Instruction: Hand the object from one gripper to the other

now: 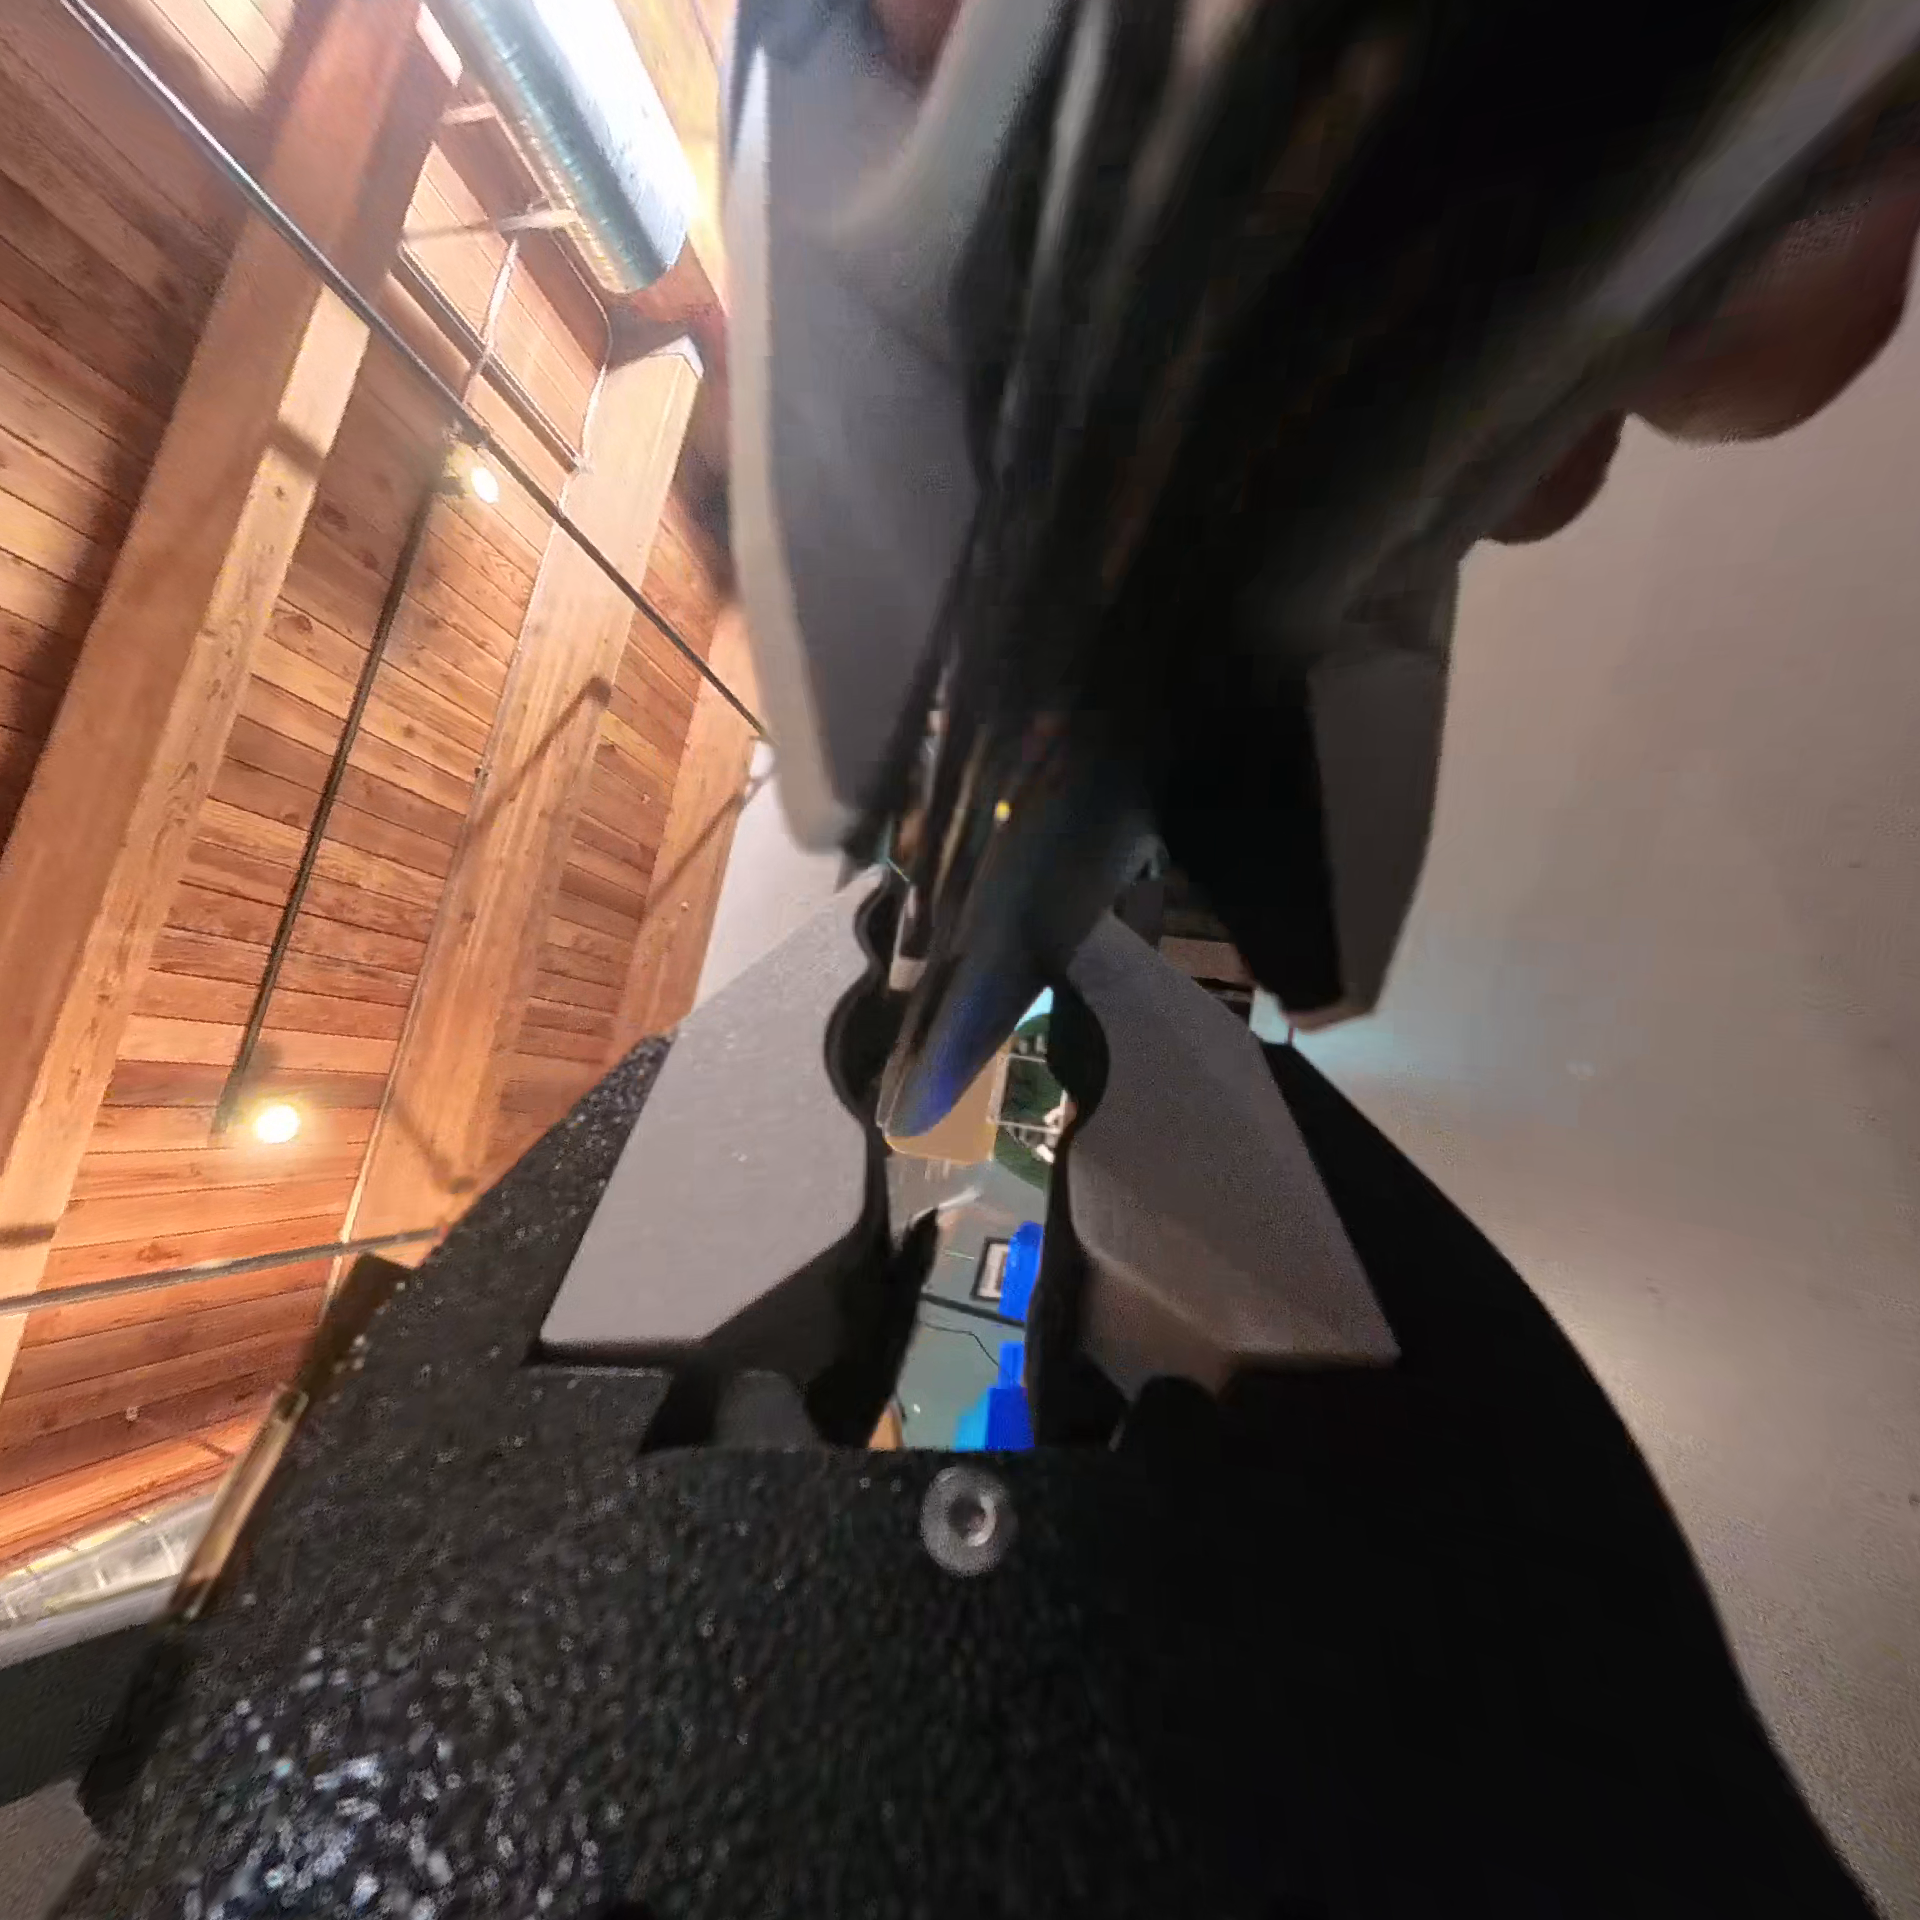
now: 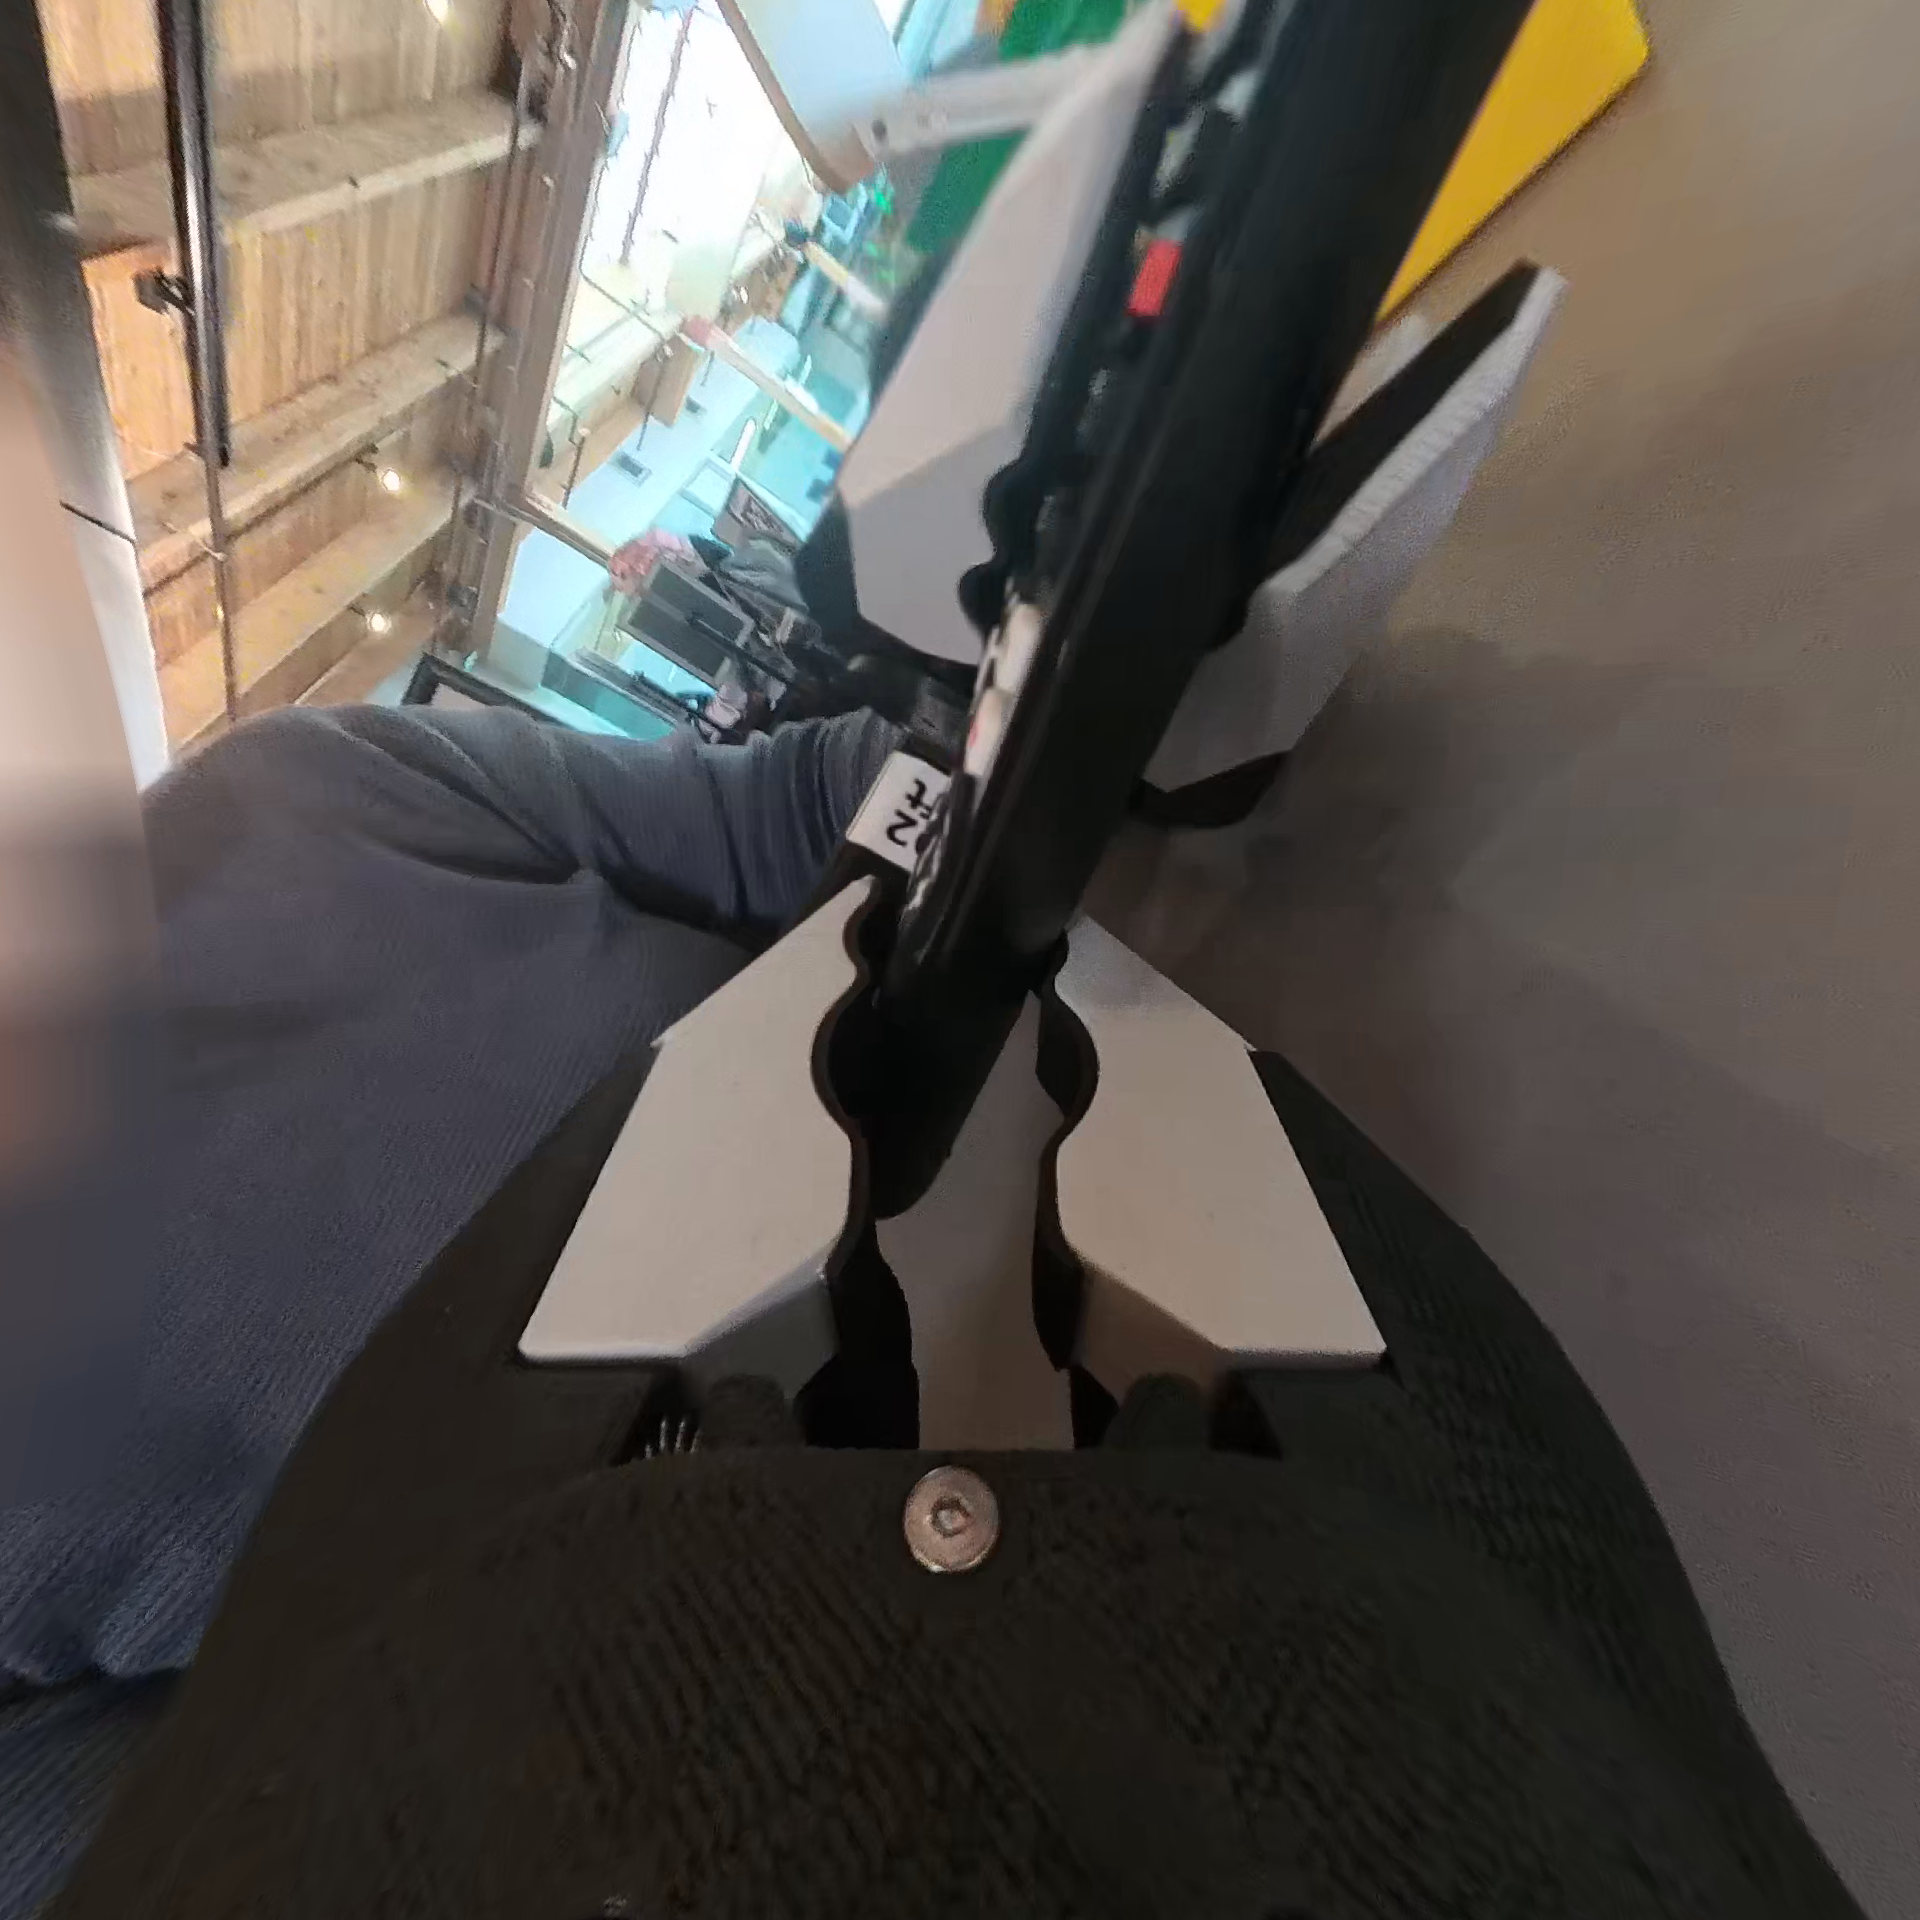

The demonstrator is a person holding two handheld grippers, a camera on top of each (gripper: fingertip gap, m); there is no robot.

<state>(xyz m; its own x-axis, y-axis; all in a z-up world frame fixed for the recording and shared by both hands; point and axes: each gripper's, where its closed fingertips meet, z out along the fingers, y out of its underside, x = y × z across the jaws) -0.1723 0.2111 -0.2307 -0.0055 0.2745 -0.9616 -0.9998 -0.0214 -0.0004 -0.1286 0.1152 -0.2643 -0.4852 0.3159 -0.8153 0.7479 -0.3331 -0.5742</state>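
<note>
The object is a black remote control point(image 2: 1143, 468), long and slim. My right gripper point(image 2: 966, 935) is shut on one end of it, with both pads against its sides. In the left wrist view the remote's other end point(image 1: 956, 1049) lies between the jaws of my left gripper point(image 1: 971, 935). A sliver of background shows between the remote and the right pad, so that gripper is open around it. The remote and the right gripper's grey fingers point(image 1: 831, 499) are motion-blurred there. The left gripper's grey fingers point(image 2: 935, 416) flank the remote farther off in the right wrist view.
A blue-grey sleeve point(image 2: 416, 987) lies left of the right gripper. A hand point(image 1: 1766, 343) holds the right gripper. A wooden plank ceiling point(image 1: 312, 623) with spotlights is above, a pale wall point(image 1: 1662, 1039) to the right, and a yellow panel point(image 2: 1538, 135) behind. The left gripper's tips are roughly 11 centimeters from the right gripper's.
</note>
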